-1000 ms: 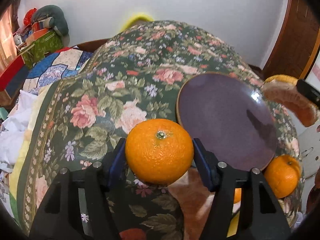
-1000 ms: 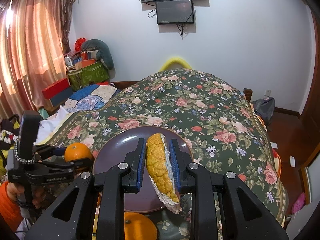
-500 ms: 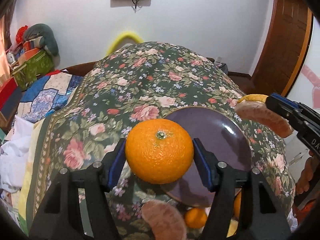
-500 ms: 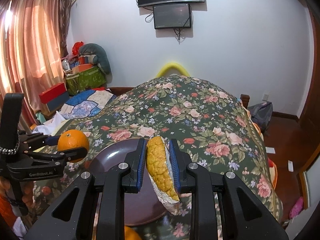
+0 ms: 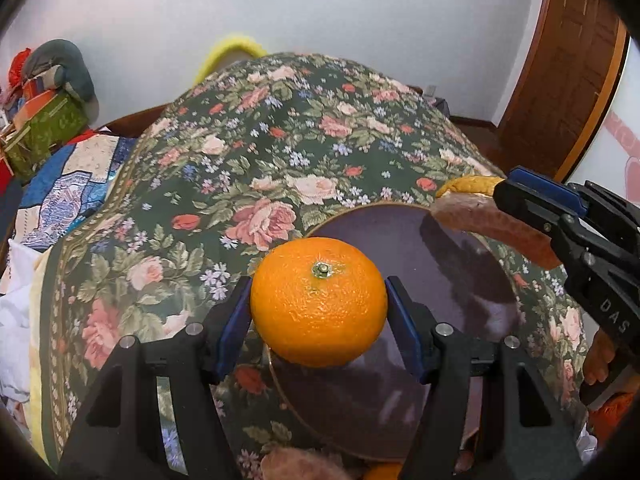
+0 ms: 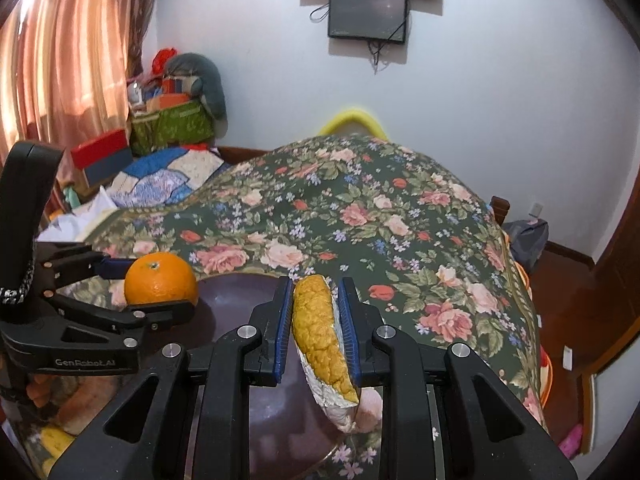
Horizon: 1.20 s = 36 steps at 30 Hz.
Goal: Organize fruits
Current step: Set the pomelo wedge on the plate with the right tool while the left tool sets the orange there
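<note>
My left gripper [image 5: 319, 312] is shut on a whole orange [image 5: 319, 300] and holds it above the near left rim of a dark purple plate [image 5: 452, 280]. In the right wrist view the orange [image 6: 161, 278] and left gripper [image 6: 156, 286] hang at the left over the plate [image 6: 232, 300]. My right gripper [image 6: 314, 316] is shut on a pomelo wedge [image 6: 320, 336] with yellow rind, held over the plate's right side. In the left wrist view the wedge [image 5: 488, 216] and right gripper [image 5: 516, 192] show at the plate's far right rim.
The plate lies on a table with a dark floral cloth [image 5: 280, 152]. More fruit shows at the near edge: a peeled pomelo piece [image 5: 300, 464] and an orange [image 5: 380, 472]. Boxes and bedding [image 6: 168, 128] are piled at the left; a door [image 5: 560, 60] is at the right.
Both grippers have moved over the table with their fruit still held. The orange now hangs at the plate's left rim and the wedge at its right side.
</note>
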Each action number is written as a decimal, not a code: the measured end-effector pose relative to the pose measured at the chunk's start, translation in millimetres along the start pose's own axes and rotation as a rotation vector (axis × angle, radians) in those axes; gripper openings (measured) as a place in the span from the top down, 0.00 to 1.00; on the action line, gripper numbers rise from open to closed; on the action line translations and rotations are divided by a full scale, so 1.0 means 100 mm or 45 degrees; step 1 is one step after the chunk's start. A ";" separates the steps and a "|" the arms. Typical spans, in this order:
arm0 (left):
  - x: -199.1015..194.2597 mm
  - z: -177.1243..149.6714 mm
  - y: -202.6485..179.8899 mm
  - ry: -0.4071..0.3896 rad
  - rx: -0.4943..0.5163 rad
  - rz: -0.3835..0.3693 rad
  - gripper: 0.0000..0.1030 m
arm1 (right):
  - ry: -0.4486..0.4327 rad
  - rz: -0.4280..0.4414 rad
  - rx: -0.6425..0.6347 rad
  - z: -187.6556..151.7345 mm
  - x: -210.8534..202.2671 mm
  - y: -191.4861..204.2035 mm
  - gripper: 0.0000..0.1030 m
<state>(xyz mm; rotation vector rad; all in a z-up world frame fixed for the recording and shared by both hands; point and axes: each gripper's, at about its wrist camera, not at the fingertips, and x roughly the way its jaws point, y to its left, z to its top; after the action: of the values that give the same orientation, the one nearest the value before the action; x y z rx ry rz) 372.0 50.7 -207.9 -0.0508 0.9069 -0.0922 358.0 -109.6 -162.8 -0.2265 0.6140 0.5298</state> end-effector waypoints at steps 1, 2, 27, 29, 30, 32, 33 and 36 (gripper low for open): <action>0.04 0.00 0.00 0.015 0.001 -0.009 0.38 | 0.010 0.004 -0.006 -0.01 0.02 0.01 0.81; 0.08 -0.01 0.00 0.025 -0.003 -0.016 0.38 | 0.020 0.007 -0.011 -0.03 0.04 0.02 0.83; -0.54 -0.01 -0.09 -0.107 0.036 0.004 0.34 | 0.025 0.056 0.124 -0.09 -0.37 -0.04 0.53; -0.68 -0.04 -0.10 -0.127 0.041 0.013 0.34 | -0.003 0.042 0.119 -0.07 -0.51 0.00 0.48; -0.74 -0.06 -0.10 -0.137 0.044 0.017 0.33 | -0.012 0.034 0.114 -0.07 -0.55 0.02 0.44; -0.88 -0.12 -0.10 -0.157 0.044 0.022 0.30 | -0.036 0.010 0.101 -0.06 -0.67 0.06 0.38; -0.92 -0.14 -0.10 -0.163 0.044 0.024 0.29 | -0.047 0.000 0.100 -0.06 -0.72 0.08 0.34; -1.06 -0.24 -0.10 -0.172 0.043 0.037 0.28 | -0.079 -0.022 0.098 -0.09 -0.88 0.15 0.27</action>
<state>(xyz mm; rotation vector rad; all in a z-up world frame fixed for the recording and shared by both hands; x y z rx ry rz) 287.5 51.0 -138.2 -0.0120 0.7710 -0.0761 284.9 -136.1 -117.3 -0.1420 0.5703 0.4934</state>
